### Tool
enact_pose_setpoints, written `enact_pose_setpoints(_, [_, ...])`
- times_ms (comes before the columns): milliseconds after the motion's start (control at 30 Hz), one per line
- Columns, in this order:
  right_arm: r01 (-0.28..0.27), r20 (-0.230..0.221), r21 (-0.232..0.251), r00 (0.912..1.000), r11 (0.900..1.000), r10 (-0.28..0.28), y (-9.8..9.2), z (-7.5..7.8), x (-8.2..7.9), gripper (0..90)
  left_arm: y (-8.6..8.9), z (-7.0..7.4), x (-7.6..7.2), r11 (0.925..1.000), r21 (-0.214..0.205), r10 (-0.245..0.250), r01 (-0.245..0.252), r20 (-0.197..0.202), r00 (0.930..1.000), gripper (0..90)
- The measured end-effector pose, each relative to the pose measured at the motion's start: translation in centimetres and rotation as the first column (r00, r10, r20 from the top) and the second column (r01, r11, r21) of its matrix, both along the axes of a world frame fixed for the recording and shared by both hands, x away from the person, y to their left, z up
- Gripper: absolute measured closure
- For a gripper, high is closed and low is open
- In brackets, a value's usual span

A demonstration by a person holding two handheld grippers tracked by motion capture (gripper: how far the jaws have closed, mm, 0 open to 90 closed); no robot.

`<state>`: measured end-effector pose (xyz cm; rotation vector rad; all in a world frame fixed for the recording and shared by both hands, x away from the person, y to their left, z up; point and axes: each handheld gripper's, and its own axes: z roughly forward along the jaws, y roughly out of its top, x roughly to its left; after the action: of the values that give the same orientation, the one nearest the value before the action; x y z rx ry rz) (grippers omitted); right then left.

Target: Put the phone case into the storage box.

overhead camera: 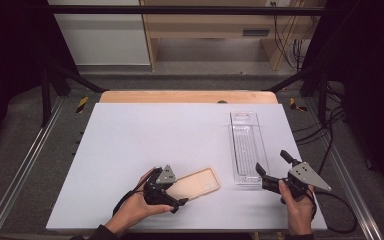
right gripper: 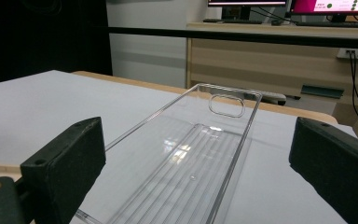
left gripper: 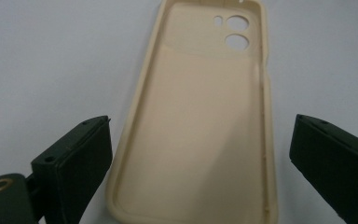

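1. The worktop (overhead camera: 130, 150) is a pale board; every place below is given relative to the clear tray (overhead camera: 246, 147) lying lengthwise on its right half.
2. The clear tray lies flat and empty, its handle cut-out at the far end. In the right gripper view its near end sits between the black fingers.
3. The phone case (overhead camera: 196, 183), beige and open side up, lies flat on the worktop to the left of the tray's near end, apart from it.
4. The left gripper (overhead camera: 172, 202) sits at the case's end farthest from the tray. Its fingers (left gripper: 81, 156) stand apart on either side of the case without pressing it.
5. The right gripper (overhead camera: 275, 165) waits at the tray's near right corner, fingers apart, holding nothing.
6. Judgement: the step in hand looks like grasping the case. Next, the left fingers must close squarely on its thin rims, then lift it towards the tray.
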<state>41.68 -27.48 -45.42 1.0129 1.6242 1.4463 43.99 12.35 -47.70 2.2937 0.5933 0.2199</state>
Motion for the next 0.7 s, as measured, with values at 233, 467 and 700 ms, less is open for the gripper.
enact_pose_setpoints(233, [-0.002, 0.000, 0.004, 1.0000, 1.0000, 0.002, -0.01, 0.02, 0.02, 3.9, 0.07, -0.60, 0.24, 0.9991, 0.041, -0.007, 0.007, -0.012, 0.9999, 5.1])
enact_pose_setpoints(467, [0.000, 0.000, 0.005, 1.0000, 1.0000, 0.000, -0.09, 0.01, -0.03, 3.9, -0.19, -0.71, 0.34, 0.9979, 0.057, -0.031, 0.031, -0.007, 0.9995, 6.0])
enact_pose_setpoints(700, [0.001, 0.000, 0.008, 1.0000, 1.0000, -0.001, -0.09, -0.02, 0.09, 3.9, -0.29, -0.54, 0.08, 0.9962, 0.079, -0.039, 0.038, 0.004, 0.9992, 9.8])
